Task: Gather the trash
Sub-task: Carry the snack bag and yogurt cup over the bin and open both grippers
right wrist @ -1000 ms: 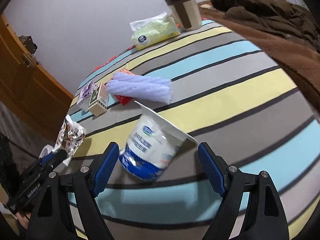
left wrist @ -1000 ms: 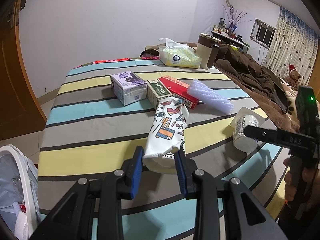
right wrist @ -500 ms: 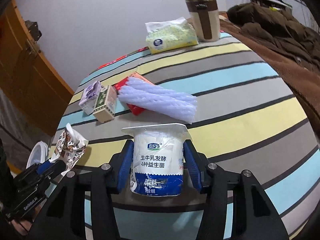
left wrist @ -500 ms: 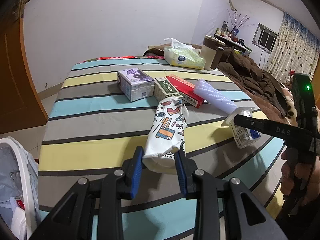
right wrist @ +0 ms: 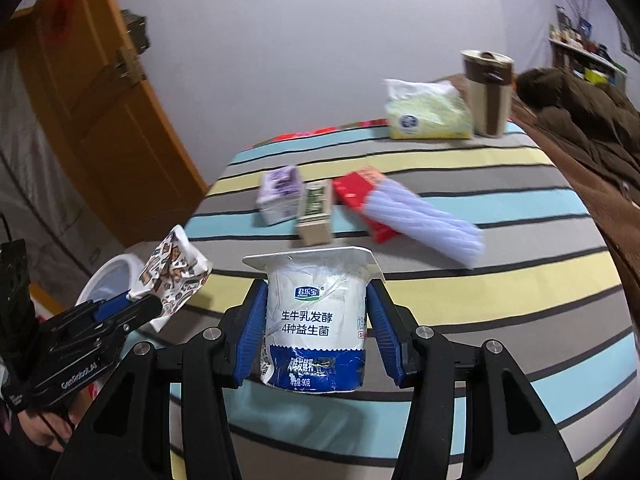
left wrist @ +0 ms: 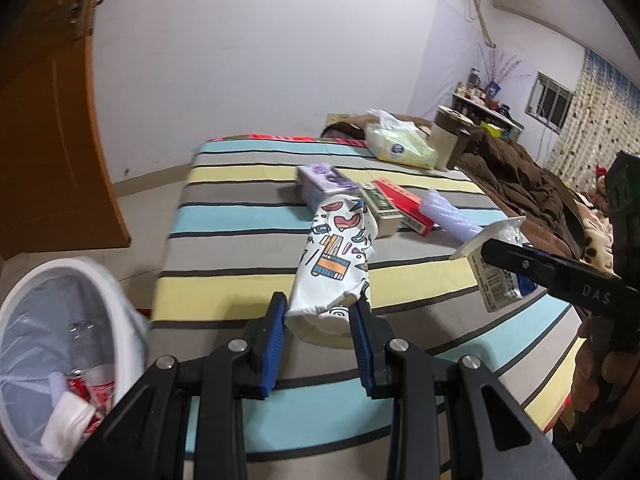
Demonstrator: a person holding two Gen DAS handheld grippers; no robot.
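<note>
Trash fills both tongs: left tongs (left wrist: 320,320) pinch the crumpled paper cup (left wrist: 334,264), right tongs (right wrist: 316,332) clamp the yogurt cup (right wrist: 316,320), both lifted off the bed (right wrist: 480,280), probably bound for the bin (left wrist: 60,320).

The crumpled white paper cup with colourful doodles (left wrist: 334,264) and the white-and-blue plastic yogurt cup (right wrist: 316,320) have both risen off the striped bed (left wrist: 248,216), swinging toward the white trash bin (left wrist: 120,300).

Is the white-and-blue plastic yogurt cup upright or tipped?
Upright: white-and-blue plastic yogurt cup sits rim-up between the right gripper pads, label text reading level.
</note>
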